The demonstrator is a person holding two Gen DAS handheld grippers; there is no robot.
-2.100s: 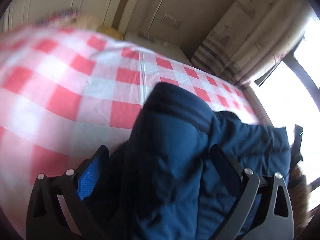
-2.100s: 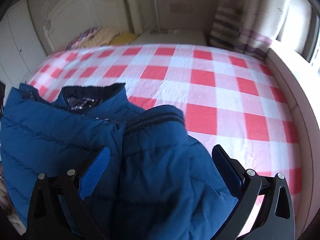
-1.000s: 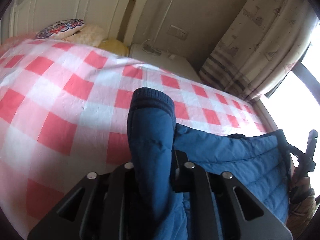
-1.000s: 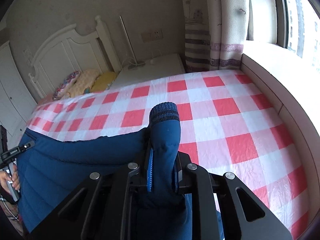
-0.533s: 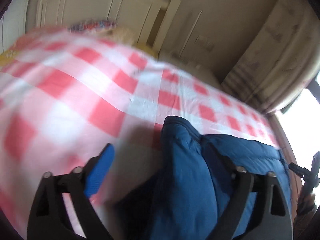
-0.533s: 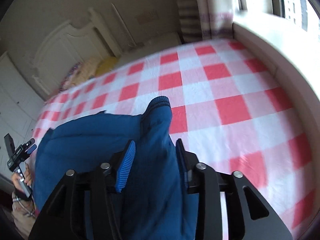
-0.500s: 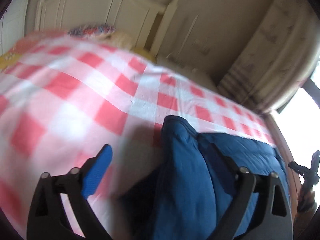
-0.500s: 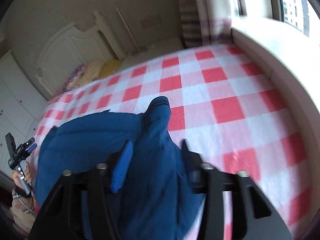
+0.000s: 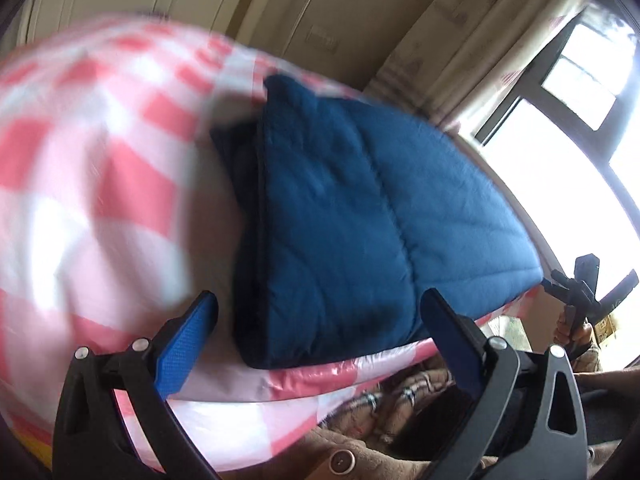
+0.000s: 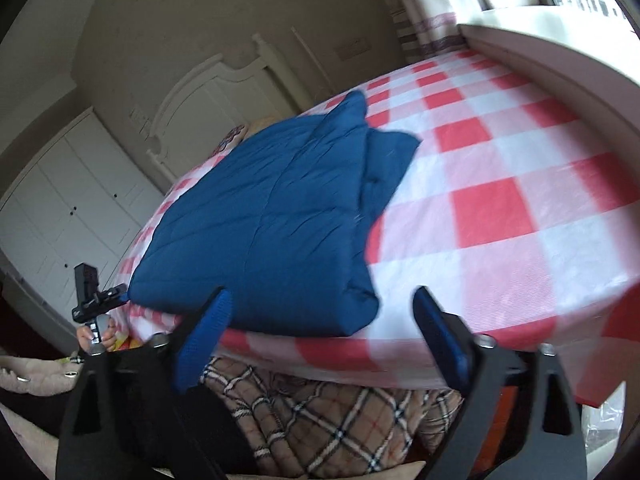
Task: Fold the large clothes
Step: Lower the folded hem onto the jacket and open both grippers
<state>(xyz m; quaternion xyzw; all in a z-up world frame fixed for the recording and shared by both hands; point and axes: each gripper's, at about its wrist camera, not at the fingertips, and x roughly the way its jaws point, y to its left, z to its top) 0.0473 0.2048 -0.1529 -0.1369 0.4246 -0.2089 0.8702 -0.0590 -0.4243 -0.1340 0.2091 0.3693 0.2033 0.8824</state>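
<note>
Bedroom, bed under a red-and-white check cover, window to one side, white headboard and wardrobes behind. Blue padded jacket lies folded near the bed's front edge as a flat, roughly rectangular stack; a darker under-layer sticks out past the top layer along one side, so edges aren't flush. My left gripper has just been opening and now stands wide, nothing between the jaws, just short of the jacket's near corner. My right gripper also stands apart and empty, though its jaws have just been narrowing from a wider spread; it sits just off the front edge of the stack. Both are clear of the fabric. My read: main folds done, jacket released. Left, at most: tuck or square off that protruding layer, maybe one more half-fold for a tighter bundle.
</note>
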